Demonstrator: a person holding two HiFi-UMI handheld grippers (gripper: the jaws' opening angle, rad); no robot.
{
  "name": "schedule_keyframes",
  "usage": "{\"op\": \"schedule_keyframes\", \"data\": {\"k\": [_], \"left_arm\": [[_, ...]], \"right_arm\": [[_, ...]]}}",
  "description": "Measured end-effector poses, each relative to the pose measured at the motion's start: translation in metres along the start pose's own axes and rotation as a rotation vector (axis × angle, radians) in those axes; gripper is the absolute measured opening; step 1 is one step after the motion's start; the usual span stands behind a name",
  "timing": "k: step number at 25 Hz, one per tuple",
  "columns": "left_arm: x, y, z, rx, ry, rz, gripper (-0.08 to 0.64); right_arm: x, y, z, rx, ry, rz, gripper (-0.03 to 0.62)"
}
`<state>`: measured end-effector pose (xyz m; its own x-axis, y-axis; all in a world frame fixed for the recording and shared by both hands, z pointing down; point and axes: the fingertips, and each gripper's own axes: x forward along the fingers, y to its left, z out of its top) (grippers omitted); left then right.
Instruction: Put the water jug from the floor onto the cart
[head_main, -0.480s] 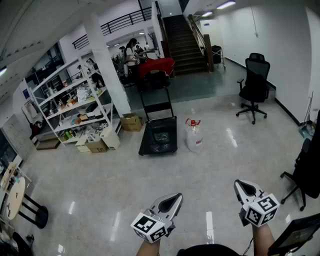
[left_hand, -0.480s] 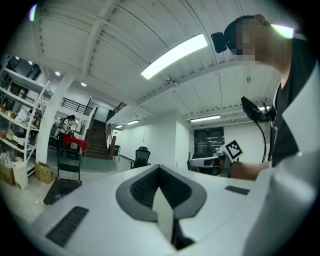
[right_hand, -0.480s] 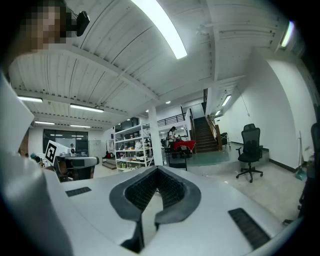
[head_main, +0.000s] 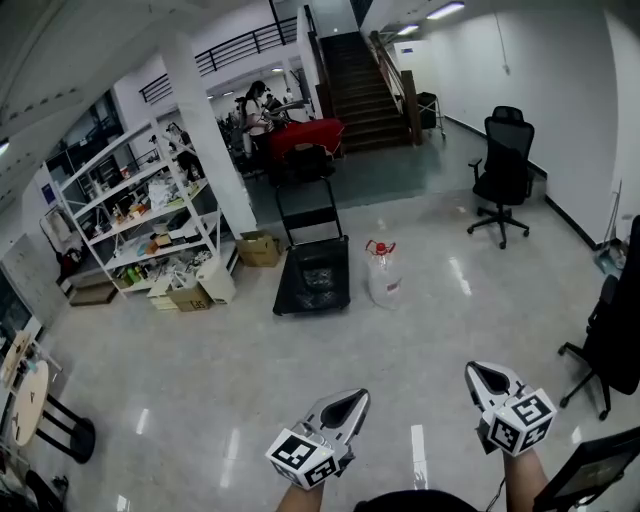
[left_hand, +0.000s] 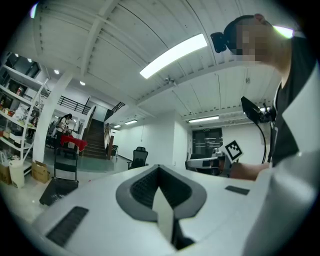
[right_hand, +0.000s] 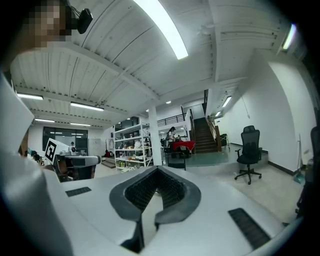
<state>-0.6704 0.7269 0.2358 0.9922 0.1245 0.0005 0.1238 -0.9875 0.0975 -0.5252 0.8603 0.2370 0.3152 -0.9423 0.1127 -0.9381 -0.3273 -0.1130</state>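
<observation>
The clear water jug (head_main: 384, 272) with a red cap stands upright on the floor, just right of the black flat cart (head_main: 315, 270) with its upright handle. Both are far ahead of me. My left gripper (head_main: 345, 408) and right gripper (head_main: 488, 378) hover low at the bottom of the head view, side by side and pointing toward them. Each is shut with nothing between its jaws. In the left gripper view the left gripper (left_hand: 159, 172) has its tips together, and the cart (left_hand: 60, 185) lies far off at the left. The right gripper (right_hand: 157, 175) shows the same in its own view.
A white shelf rack (head_main: 150, 215) with cardboard boxes (head_main: 260, 247) on the floor beside it stands to the left, next to a white pillar (head_main: 205, 130). A black office chair (head_main: 502, 170) is at the back right, another chair (head_main: 610, 340) at the right edge. Stairs (head_main: 355, 90) rise behind.
The cart and jug sit slightly higher and further left in the head view. Both grippers have kept their places and stayed shut.
</observation>
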Motion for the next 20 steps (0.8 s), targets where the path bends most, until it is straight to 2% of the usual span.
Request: {"op": "schedule_keyframes", "data": {"k": [12,20], "left_arm": [[0.05,-0.031,-0.006,-0.001,0.024,-0.032,0.002],[0.085,-0.044,-0.019,-0.007,0.048,0.016,0.002]], "right_arm": [[-0.013,-0.046,0.006,0.038,-0.02,-0.002,0.002],[-0.014,-0.084,-0.002,0.023,0.003,0.037,0.002]]}}
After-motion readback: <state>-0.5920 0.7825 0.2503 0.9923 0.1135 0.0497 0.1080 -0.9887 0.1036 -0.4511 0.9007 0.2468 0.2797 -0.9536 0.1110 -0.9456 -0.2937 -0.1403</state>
